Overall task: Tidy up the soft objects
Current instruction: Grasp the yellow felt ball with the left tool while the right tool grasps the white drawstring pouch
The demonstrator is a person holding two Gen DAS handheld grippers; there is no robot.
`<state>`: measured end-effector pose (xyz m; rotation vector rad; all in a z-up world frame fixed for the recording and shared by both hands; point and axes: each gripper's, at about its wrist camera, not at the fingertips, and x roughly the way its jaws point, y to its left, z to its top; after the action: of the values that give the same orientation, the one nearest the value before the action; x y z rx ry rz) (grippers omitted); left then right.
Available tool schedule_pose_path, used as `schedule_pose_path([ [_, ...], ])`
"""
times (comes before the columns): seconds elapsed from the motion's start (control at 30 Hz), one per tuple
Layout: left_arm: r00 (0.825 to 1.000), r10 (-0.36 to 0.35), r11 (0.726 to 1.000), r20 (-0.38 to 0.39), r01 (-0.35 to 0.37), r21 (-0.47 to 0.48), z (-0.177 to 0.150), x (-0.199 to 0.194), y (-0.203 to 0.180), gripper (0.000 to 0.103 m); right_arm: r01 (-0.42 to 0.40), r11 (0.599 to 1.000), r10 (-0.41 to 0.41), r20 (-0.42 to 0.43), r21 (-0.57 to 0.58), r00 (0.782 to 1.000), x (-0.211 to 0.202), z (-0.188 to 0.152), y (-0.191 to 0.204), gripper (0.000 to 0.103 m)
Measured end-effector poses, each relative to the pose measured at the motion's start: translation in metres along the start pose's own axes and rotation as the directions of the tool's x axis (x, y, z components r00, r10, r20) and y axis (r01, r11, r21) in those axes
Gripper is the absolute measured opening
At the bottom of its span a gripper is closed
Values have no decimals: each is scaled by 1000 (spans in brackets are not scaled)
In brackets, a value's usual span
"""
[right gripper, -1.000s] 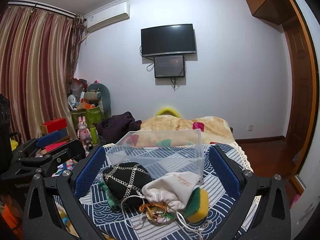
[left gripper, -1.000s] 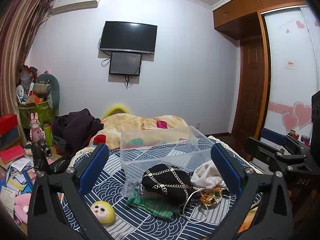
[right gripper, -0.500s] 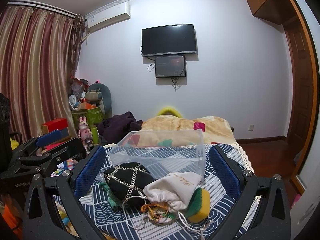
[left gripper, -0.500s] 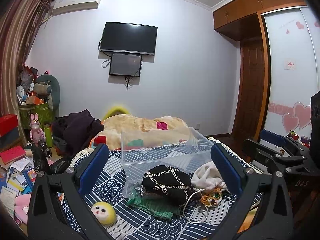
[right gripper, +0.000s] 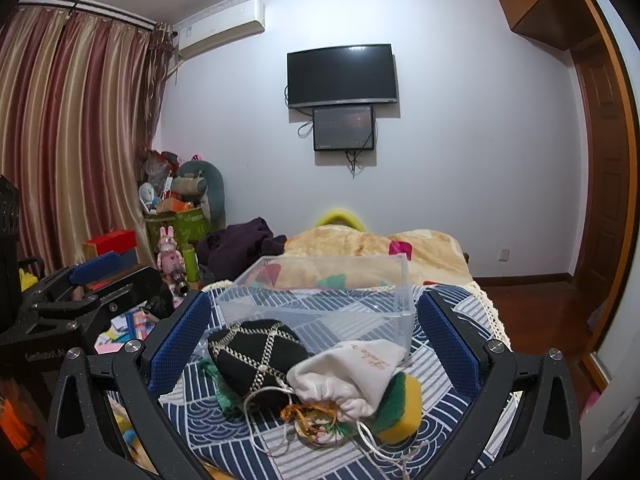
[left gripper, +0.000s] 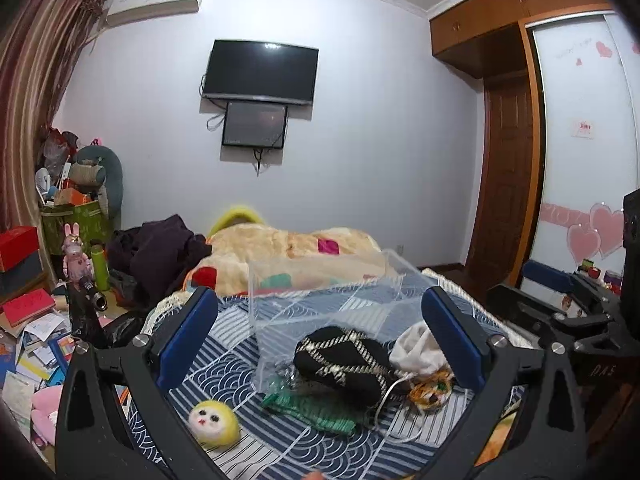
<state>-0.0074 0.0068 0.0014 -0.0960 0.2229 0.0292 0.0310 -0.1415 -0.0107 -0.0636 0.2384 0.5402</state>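
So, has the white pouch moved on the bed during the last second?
No. Measured against the clear box, the white pouch keeps its place just in front of the box's near right corner, partly over the sponge.

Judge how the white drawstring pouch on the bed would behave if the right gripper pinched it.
The white drawstring pouch looks like soft gathered cloth, so it would probably crumple and sag. Its loose cords trail over the bedspread and may drag. It leans on the sponge, which might shift.
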Motion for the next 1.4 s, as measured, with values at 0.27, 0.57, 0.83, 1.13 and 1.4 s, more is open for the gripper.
schedule_pose_path([
  [0.27, 984, 96, 995, -148, -89, 49, -33, 21, 32, 96, 23, 1000, -24, -124, -14, 992, 20, -22, -16, 101],
  [0.57, 935, 75, 990, -348, -111, -82, -80, 61, 84, 73, 13, 1000, -15, -255, -11, 967, 56, -40, -31, 71],
  [0.83, 889, 63, 987, -454, -124, -105, -110, 83, 95, 46, 1, 1000, -3, -338, -7, 941, 81, -51, -31, 40],
  [1.13, 925, 66, 987, -375, -115, -110, -83, 67, 91, 45, -39, 997, 56, -323, 61, 945, 73, -44, -42, 9],
  [1.4, 968, 17, 993, -249, -45, -107, -24, 59, 78, 45, -46, 998, 55, -237, 47, 970, 54, -19, -44, 7],
])
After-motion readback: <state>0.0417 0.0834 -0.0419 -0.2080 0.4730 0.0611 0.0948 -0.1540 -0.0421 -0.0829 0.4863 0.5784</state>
